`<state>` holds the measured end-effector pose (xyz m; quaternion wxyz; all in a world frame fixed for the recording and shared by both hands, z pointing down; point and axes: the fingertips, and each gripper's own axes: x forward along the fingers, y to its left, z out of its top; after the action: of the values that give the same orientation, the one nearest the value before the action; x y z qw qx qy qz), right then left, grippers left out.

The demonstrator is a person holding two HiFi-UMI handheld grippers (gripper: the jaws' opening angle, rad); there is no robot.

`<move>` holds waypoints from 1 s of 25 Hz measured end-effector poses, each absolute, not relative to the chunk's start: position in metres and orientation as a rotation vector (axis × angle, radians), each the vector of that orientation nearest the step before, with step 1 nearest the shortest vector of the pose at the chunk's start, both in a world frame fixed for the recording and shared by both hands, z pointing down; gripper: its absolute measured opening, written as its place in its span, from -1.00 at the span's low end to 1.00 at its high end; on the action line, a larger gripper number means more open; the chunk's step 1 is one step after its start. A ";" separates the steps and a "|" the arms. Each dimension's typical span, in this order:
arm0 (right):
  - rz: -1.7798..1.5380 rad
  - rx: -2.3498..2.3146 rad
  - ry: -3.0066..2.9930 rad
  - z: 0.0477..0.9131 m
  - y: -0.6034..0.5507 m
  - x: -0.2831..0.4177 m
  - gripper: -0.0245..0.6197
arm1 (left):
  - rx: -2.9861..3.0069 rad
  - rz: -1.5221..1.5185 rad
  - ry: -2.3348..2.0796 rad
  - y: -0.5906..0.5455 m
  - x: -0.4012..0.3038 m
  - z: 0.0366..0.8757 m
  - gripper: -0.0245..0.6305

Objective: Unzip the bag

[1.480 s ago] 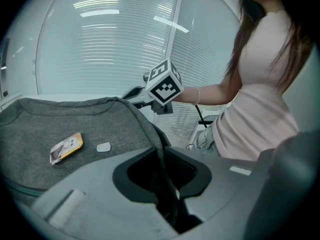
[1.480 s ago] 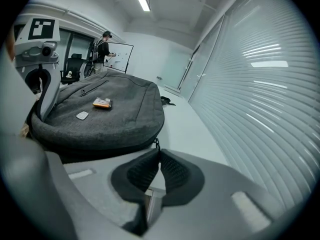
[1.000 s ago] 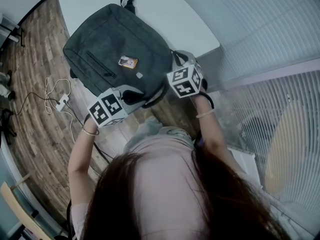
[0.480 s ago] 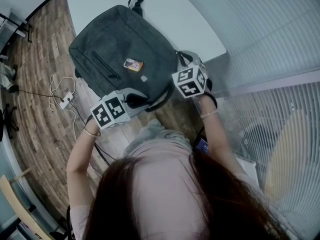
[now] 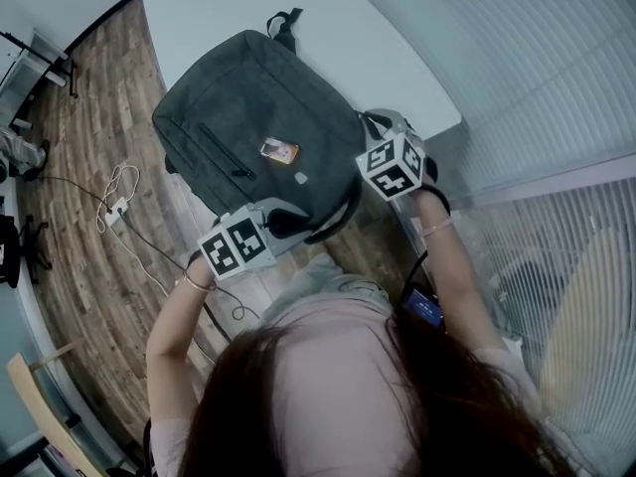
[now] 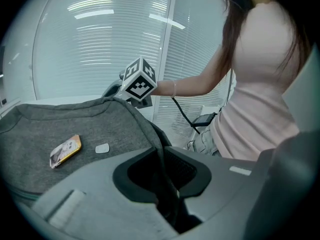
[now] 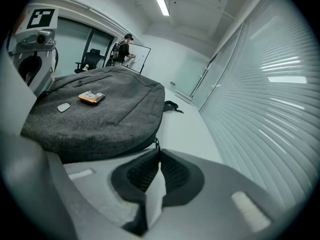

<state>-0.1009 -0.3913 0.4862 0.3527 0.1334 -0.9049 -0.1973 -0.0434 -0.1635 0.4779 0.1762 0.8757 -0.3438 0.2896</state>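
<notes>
The bag (image 5: 258, 117), a flat, round-cornered pack of coarse dark-grey cloth, lies on the smooth white tabletop (image 5: 338, 38). The left gripper (image 6: 162, 156) is clamped on the bag's near edge, with a fold of cloth pinched between its ribbed black pads. At the bag's right corner, the right gripper (image 7: 159, 151) is closed on the small zipper pull (image 7: 156, 144). An orange rectangular tag (image 5: 280, 150) sits on the bag's face.
</notes>
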 end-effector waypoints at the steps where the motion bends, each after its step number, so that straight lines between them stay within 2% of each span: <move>1: -0.516 0.336 -2.340 0.486 -0.393 -0.104 -0.88 | 2.481 0.821 -0.970 -0.164 -0.044 0.477 -0.74; 25: -0.495 0.193 -2.349 0.479 -0.407 -0.134 -0.87 | 2.523 0.838 -0.977 -0.163 -0.043 0.478 -0.75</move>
<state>-0.1343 -0.4072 0.4789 0.3586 0.0747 -0.9105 -0.1918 -0.0429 -0.1631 0.4784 0.1541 0.8802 -0.3407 0.2924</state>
